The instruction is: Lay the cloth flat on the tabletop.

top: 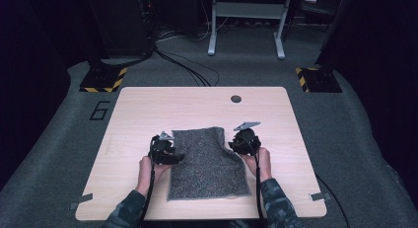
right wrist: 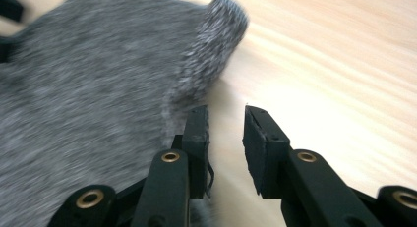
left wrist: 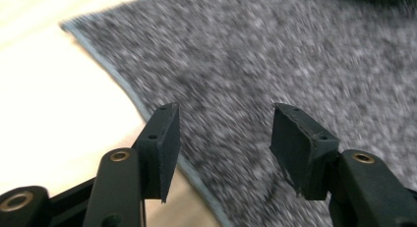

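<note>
Two hand-held grippers (top: 166,151) (top: 242,140) flank grey cloth (top: 207,164), jaws apart.

Bare table (top: 148,109) all around grey cloth (top: 207,164); no obstacles.

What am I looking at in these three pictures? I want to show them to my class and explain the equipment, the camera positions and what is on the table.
A person at a wooden table holds a hand-held tool with two black jaws in each hand: the left gripper and the right gripper. One camera looks down from above; the other two ride on the tools and look along their jaws. A grey speckled cloth lies flat on the table. Both tools stand open at its side edges, the left gripper over the cloth's edge and the right gripper beside it. Nothing is held.
</note>
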Motion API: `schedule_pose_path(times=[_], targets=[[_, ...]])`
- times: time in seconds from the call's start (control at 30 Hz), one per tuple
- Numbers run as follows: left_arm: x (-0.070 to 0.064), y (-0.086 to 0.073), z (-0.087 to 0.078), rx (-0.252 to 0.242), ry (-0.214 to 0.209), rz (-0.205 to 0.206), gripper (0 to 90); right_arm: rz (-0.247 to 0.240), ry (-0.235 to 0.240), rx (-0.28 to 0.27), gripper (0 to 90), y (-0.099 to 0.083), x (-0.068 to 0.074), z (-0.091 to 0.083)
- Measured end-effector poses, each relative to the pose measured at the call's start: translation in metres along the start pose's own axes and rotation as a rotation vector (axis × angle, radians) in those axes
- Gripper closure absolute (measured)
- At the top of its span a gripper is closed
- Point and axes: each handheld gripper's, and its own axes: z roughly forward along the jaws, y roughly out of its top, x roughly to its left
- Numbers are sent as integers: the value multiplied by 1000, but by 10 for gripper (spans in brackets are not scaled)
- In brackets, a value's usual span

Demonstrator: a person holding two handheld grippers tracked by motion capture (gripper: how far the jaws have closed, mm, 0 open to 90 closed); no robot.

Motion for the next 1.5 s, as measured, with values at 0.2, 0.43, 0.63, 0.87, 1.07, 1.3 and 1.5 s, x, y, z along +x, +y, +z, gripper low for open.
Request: schedule_pose_path(times=[0.2, 0.43, 0.63, 0.87, 1.07, 1.3, 1.5], targets=[[2, 12, 7, 21, 39, 24, 418, 44, -46, 52, 677, 9, -10, 25], [6, 14, 18, 36, 62, 23, 406, 39, -86, 75, 648, 19, -12, 46], [3, 10, 24, 43, 82, 42, 406, 1, -95, 107, 635, 24, 1, 59], [2, 8, 23, 32, 92, 56, 436, -37, -54, 96, 889, 22, 7, 59], [4, 6, 22, 27, 82, 49, 446, -37, -143, 53, 888, 21, 0, 36], [5, 10, 26, 16, 84, 45, 444, -79, -256, 57, 869, 26, -20, 28], [5, 15, 26, 17, 89, 36, 395, 7, -256, 98, 726, 17, -33, 37]])
